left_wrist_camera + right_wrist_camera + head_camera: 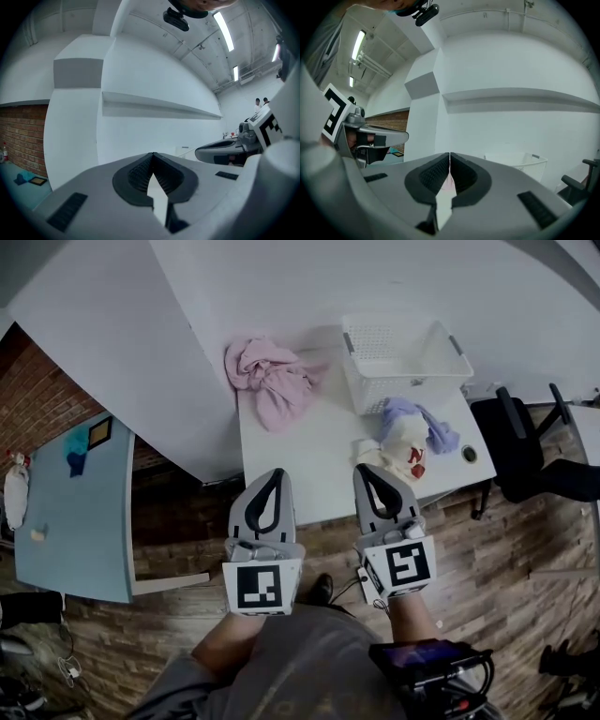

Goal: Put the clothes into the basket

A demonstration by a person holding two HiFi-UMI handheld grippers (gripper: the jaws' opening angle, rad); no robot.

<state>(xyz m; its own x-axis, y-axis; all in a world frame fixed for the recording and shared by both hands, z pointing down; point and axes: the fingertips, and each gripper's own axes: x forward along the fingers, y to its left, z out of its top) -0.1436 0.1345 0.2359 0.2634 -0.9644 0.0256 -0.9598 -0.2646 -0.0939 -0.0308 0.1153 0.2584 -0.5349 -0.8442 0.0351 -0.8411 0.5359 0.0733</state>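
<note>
Person [281, 667]: a grey-clad front fills the bottom of the head view, with a dark device [427, 664] just to its right.
Left gripper [274, 474]: held level. Its jaws are pressed together on nothing, which its own view [153, 153] confirms, and the tip is near the table's near edge.
Right gripper [367, 468]: likewise clenched and empty [449, 153], close beside the other.
Clothes: a pink garment [272, 381] lies bunched at the far left corner of the table [309, 465], by the wall [187, 352]. A lilac-and-white pile [412, 435] lies on the right, touching the basket's front wall.
Basket [394, 390]: white and slotted, at the far right corner. It looks empty, so the task is likely not yet begun.
Risk, jaws: both must open before reaching in; closed tips would only shove the cloth.
Risk, pile: it sits near the right edge, so a sideways push could slide it off toward the chair [525, 446].
Risk, basket: it looks light and stands at a corner. Trailing cloth snagging its rim could tip or drag it.
Risk, grip: a pinch on one fold may leave part of a garment hanging outside the basket.
In the way: nothing lies between the grippers and the clothes. The wall crowds the pink garment from behind.
Around: a blue table [75, 512] stands well apart on the left.
</note>
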